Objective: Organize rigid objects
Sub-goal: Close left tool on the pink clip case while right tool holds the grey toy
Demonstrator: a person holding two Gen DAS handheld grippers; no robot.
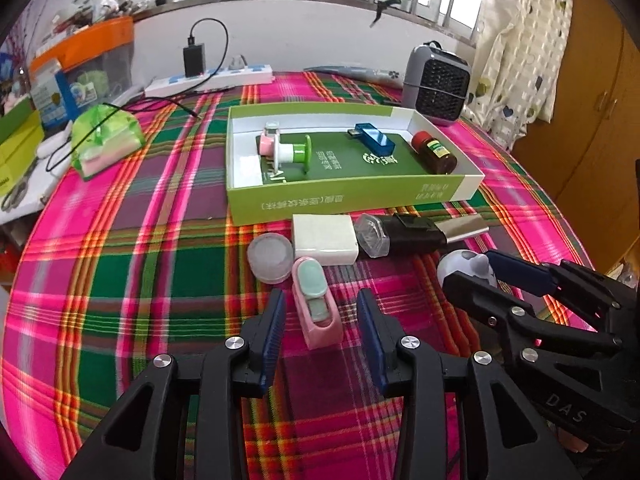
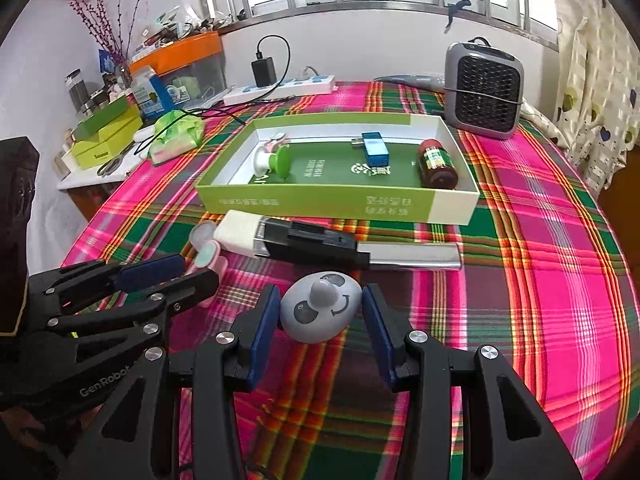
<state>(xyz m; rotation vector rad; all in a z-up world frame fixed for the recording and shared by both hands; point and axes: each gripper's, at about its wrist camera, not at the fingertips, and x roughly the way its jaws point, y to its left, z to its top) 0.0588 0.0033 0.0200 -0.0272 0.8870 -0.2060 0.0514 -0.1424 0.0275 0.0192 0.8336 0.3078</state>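
Note:
A green-and-white box [image 1: 340, 196] [image 2: 320, 202] on the plaid cloth holds a pink-and-green toy [image 1: 286, 150], a blue USB device [image 1: 376, 138] and a brown bottle [image 1: 434, 152]. In front of it lie a round clear jar [image 1: 270, 256], a white block [image 1: 324, 238], a black-and-silver device [image 1: 408, 232] [image 2: 312, 242], a pink-and-mint case [image 1: 316, 304] and a grey smiley egg [image 2: 318, 308]. My left gripper [image 1: 322, 320] is open around the pink case. My right gripper [image 2: 320, 316] is open around the egg, not pressing it.
A grey fan heater [image 1: 436, 84] [image 2: 482, 88] stands behind the box at the right. A white power strip [image 1: 208, 78] with a black charger, a green bag [image 1: 106, 140] and cluttered boxes sit at the back left. A curtain hangs at the right.

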